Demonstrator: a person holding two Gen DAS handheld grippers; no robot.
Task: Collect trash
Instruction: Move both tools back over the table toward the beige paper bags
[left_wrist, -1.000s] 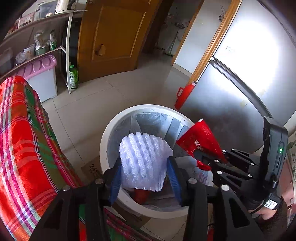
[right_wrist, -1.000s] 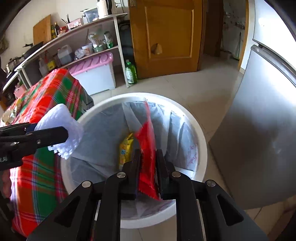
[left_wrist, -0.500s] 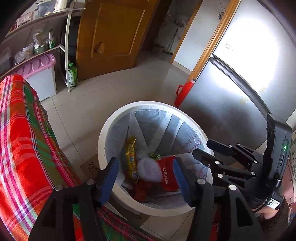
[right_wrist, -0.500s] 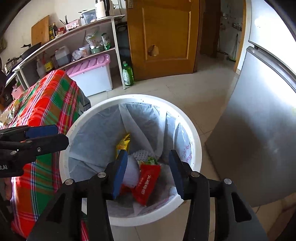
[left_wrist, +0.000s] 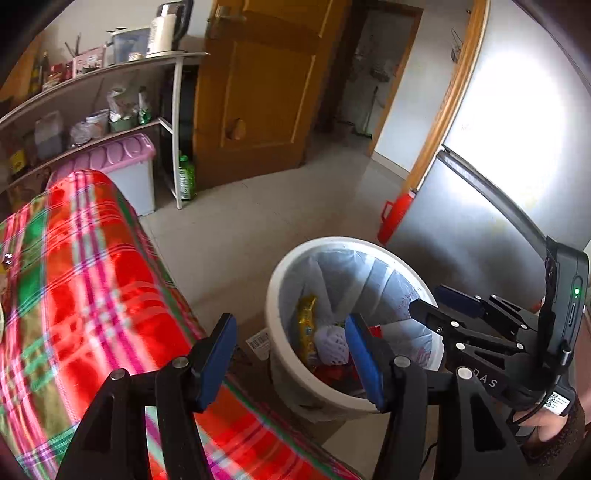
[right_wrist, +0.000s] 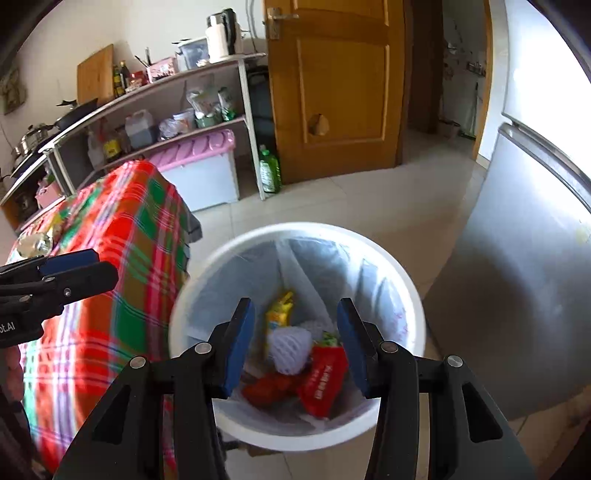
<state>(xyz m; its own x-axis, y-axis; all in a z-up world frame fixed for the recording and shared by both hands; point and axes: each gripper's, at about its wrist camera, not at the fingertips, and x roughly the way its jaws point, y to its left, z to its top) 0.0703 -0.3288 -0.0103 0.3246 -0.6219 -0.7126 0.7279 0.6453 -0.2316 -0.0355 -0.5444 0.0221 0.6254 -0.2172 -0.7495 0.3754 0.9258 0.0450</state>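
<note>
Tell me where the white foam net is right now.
The white foam net lies inside the white bin, low in the right wrist view, between the yellow packet and red wrapper.

The right gripper's finger (left_wrist: 364, 354) is hiding part of the red wrapper (left_wrist: 375, 329). The tablecloth (right_wrist: 122, 258) is looking blurry and running off the edge.

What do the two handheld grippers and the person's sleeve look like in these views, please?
Both the left gripper and the right gripper are black, angular frames with silver bolts and blue pads on the fingers. The right one carries white "DAS" lettering, a green light and a QR sticker. The sleeve is dark and fuzzy.
</note>
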